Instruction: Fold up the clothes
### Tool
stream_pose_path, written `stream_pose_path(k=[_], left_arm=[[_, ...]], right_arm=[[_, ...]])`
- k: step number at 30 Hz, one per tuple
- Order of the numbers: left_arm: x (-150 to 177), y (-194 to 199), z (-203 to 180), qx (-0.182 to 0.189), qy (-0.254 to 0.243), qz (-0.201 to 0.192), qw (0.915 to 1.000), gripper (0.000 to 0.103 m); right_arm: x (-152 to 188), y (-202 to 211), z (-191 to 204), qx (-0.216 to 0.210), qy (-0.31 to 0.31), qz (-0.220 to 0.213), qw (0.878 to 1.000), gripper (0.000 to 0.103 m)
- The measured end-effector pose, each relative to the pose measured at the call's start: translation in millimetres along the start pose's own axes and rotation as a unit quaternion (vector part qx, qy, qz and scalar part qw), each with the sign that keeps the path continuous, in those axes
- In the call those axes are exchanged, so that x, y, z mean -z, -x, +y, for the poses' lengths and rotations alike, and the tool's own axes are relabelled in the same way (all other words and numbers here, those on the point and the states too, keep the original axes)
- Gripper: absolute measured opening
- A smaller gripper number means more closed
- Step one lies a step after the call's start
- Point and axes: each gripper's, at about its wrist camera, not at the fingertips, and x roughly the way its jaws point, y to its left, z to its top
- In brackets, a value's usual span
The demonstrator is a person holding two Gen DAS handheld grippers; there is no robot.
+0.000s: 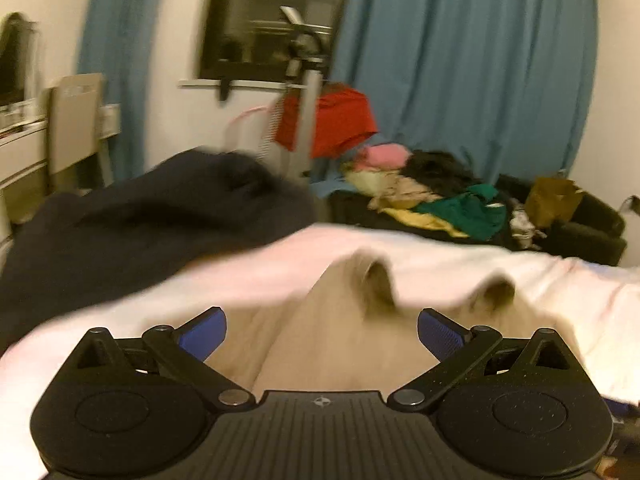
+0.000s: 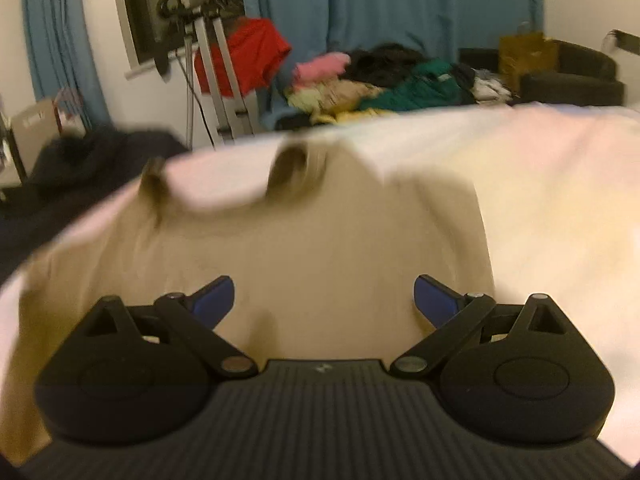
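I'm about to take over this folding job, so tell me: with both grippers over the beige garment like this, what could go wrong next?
1. Both the left gripper and the right gripper are open with nothing held, and the view is blurred: a hasty close may miss the beige garment or catch only a loose fold.
2. Its far edge is curled and rumpled, so a fold made now could set creases.
3. It lies on a white sheet; a deep pinch could grab that too.
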Motion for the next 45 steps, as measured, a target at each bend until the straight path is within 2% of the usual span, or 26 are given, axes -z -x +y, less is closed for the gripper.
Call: stream_pose_path(k=[2,5,8,10,12,17,22,27,37,45], left_arm=[[26.2,36.8,7.4,-0.021,-0.012,0.004,0.9997,0.103],[40.0,73.6,7.1,-0.043,-0.047,0.04,0.9972,0.103],[46.8,102.7,10.2,-0.04,-0.04,0.066,0.9962,0.103],[50.4,110.6,9.4,-0.028,-0.042,0.068,0.9964,0.103],[61.4,121.5,7.5,-0.039,-0.054,0.054,0.9963,0.103],[80.2,109.3,-0.5,-0.028,-0.062,0.075,0.9949,0.103],[84.8,100.3,-3.0,-0.024,-0.057,0.071,0.9955,0.103],[85.3,86.4,-1.4,-0.019,-0.035,0.082,0.9958,0.103],[82.3,73.6,-11.3,-0.01,-0.021,0.067,0.9975,0.103],[94.6,67.7,-34.6,-0.005,-0.088,0.06,0.9943,0.103]], right_arm=[[37.9,19.7,12.7,0.009,0.019,0.001,1.0,0.098],[73.4,34.7,29.8,-0.003,0.053,0.001,0.999,0.098],[91.2,26.9,40.0,0.013,0.092,0.003,0.996,0.1],[92.4,21.5,39.8,0.018,0.099,0.003,0.995,0.103],[88.8,19.9,35.6,0.01,0.09,0.008,0.996,0.103],[91.9,22.9,24.5,-0.014,0.063,0.008,0.998,0.103],[94.3,22.2,32.2,-0.002,0.076,0.008,0.997,0.103],[94.5,21.5,27.8,-0.01,0.065,0.006,0.998,0.103],[94.0,20.9,28.4,-0.009,0.066,0.005,0.998,0.103],[93.8,21.2,25.8,-0.01,0.067,0.005,0.998,0.103]])
